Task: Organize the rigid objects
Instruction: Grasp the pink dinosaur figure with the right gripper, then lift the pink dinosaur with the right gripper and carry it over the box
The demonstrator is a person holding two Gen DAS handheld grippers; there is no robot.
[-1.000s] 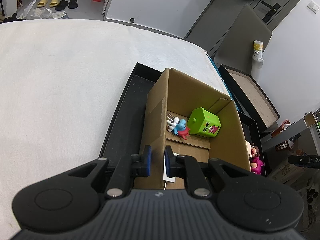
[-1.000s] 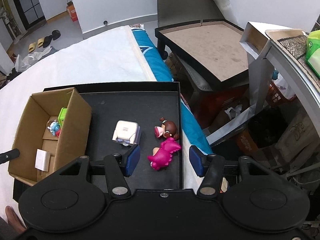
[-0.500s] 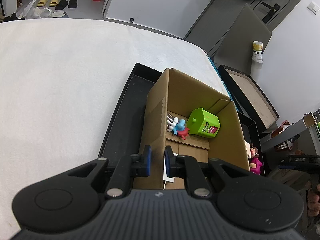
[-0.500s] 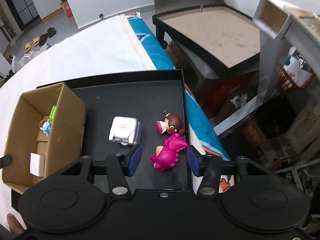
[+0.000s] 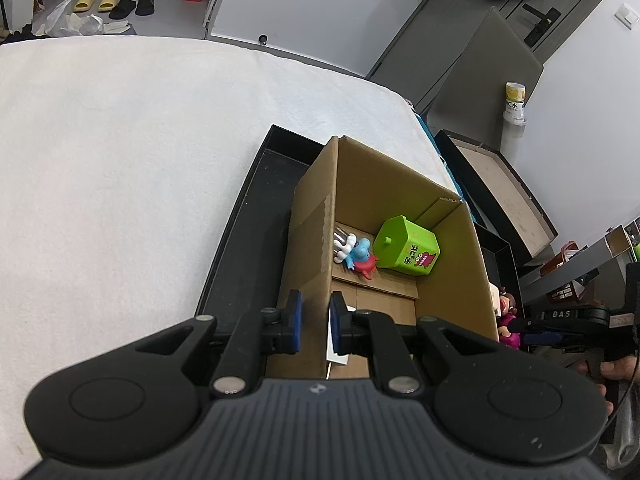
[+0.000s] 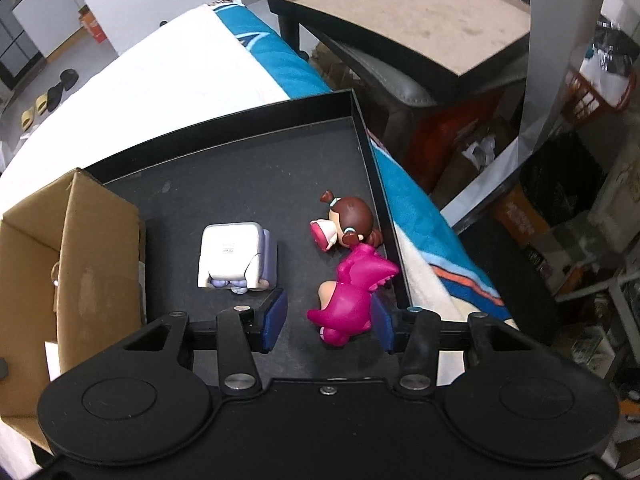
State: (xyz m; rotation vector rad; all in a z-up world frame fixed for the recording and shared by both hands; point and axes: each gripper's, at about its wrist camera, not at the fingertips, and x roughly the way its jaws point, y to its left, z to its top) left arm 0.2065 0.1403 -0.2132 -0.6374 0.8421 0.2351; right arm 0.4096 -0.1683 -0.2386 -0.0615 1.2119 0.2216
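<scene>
My left gripper (image 5: 315, 322) is shut on the near left wall of the cardboard box (image 5: 316, 216), one pad on each side. Inside the box lie a green cube toy (image 5: 406, 246), a blue and red figure (image 5: 360, 256) and a white card (image 5: 338, 346). My right gripper (image 6: 328, 320) is open, low over the black tray (image 6: 248, 168). A magenta dinosaur toy (image 6: 354, 294) lies between its pads, against the right one. A brown-haired girl figure (image 6: 346, 222) and a white cube toy (image 6: 232, 254) lie just beyond.
The tray rests on a white bedcover (image 5: 120, 140). The box (image 6: 68, 248) stands at the tray's left end. Right of the bed stand a black-rimmed board (image 6: 412, 12) and floor clutter. The right gripper shows in the left wrist view (image 5: 576, 318).
My right gripper has come down and forward over the tray, so the magenta dinosaur now lies between its open pads. The left gripper has not moved.
</scene>
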